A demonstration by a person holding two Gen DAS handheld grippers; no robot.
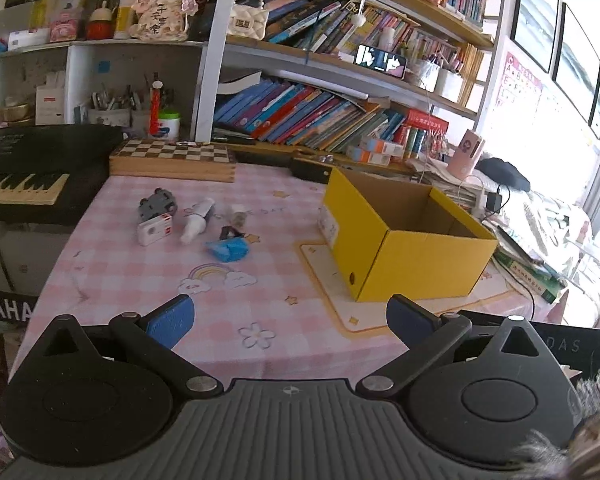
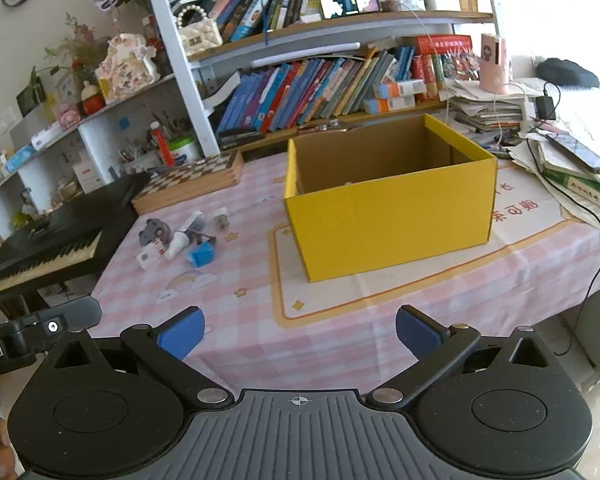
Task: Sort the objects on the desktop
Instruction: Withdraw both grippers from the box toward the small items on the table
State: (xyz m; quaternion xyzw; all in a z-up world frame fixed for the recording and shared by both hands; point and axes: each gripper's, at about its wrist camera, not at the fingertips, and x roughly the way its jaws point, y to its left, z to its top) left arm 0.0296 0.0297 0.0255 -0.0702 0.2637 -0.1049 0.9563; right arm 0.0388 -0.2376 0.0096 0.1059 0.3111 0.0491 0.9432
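Left wrist view: the left gripper point(image 1: 290, 318) hovers over the pink checked surface point(image 1: 284, 216), jaws spread wide and empty. Ahead lie a grey toy car point(image 1: 156, 202), a white card box point(image 1: 154, 230), a white spray bottle point(image 1: 198, 220) and a blue object point(image 1: 228, 250), clustered left of the open yellow box point(image 1: 404, 240). The right gripper point(image 2: 300, 332) likewise gapes empty near the surface's front edge.

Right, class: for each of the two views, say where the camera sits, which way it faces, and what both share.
Left wrist: sits behind the open left tongs, low at the table's near edge, facing the small clutter and bookshelf.
Right wrist: sits behind the open right tongs, facing the yellow box; the other tool's edge shows at left.
Shared: yellow box, clutter, chessboard, pink tablecloth.
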